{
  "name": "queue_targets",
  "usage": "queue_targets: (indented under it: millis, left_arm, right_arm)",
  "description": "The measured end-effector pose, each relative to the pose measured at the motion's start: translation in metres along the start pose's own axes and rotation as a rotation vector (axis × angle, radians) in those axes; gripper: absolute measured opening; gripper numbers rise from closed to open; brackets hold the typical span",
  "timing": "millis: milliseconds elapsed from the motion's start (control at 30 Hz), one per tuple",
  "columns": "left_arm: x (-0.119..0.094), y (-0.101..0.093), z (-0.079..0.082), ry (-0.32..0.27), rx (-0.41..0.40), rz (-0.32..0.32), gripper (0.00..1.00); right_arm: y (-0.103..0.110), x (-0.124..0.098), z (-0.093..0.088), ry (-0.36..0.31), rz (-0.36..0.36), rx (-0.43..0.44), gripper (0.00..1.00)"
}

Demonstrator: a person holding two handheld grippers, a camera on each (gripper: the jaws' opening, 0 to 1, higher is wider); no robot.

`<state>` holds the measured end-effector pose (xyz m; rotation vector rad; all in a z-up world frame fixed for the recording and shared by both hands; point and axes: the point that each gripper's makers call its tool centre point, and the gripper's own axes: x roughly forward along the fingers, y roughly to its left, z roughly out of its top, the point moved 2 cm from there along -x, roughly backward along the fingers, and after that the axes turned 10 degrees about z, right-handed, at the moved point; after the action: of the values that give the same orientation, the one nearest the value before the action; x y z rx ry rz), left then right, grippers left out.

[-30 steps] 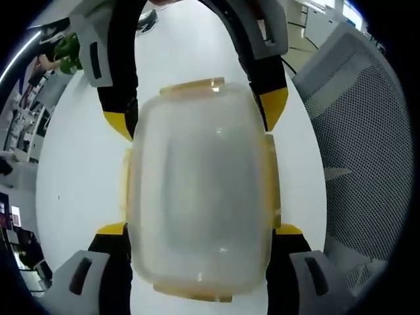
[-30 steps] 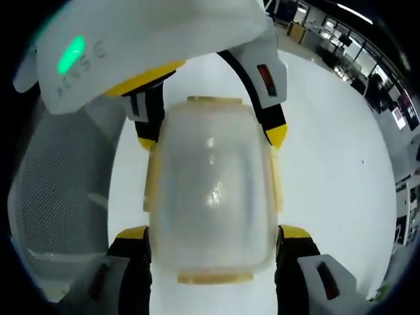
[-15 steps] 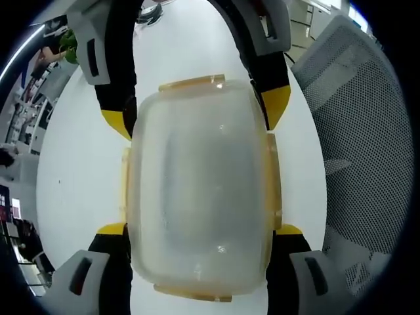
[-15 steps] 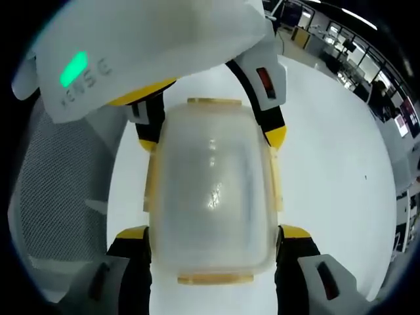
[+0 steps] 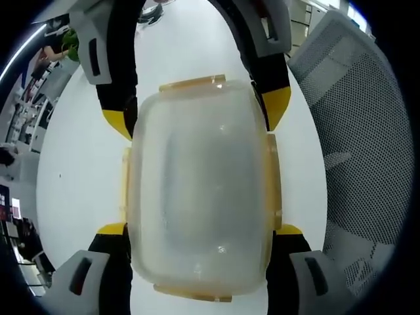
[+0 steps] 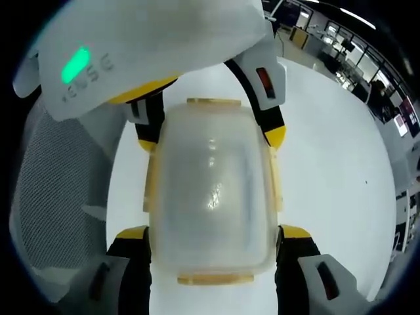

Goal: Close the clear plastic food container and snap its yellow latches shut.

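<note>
The clear plastic food container [image 5: 200, 190] lies lid-on on the white table, with pale yellow latches [image 5: 193, 84] around its rim. My left gripper [image 5: 200, 230] rises from the bottom of the left gripper view, its yellow-tipped jaws pressed on the container's two long sides. My right gripper [image 5: 197, 115] comes in from the far end and clamps the same sides. In the right gripper view the container [image 6: 210, 190] sits between my right gripper [image 6: 213, 233] below and my left gripper [image 6: 210, 139] above. A latch [image 6: 215, 279] lies flat at the near end.
The round white table [image 5: 79, 184] carries the container. A grey mesh chair [image 5: 367, 131] stands just past the table's edge, also seen as the chair [image 6: 52, 197] in the right gripper view. Office desks and screens [image 6: 387, 98] lie far behind.
Both views have drifted only slightly. The container and both grippers keep the same hold and place.
</note>
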<state>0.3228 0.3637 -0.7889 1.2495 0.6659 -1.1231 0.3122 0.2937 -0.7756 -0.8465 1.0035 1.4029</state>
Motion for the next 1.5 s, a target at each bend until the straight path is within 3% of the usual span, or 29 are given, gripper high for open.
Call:
queue_targets:
  millis: [667,1500]
  left_arm:
    - [0.0,0.001,-0.005,0.009,-0.007,0.005,0.85]
    - [0.008,0.023,-0.012,0.015,0.002,0.001,0.85]
  right_arm:
    - [-0.003,0.001,0.004,0.029,0.002,-0.004,0.78]
    - [-0.026,0.001,0.008,0.016,-0.005,0.006,0.78]
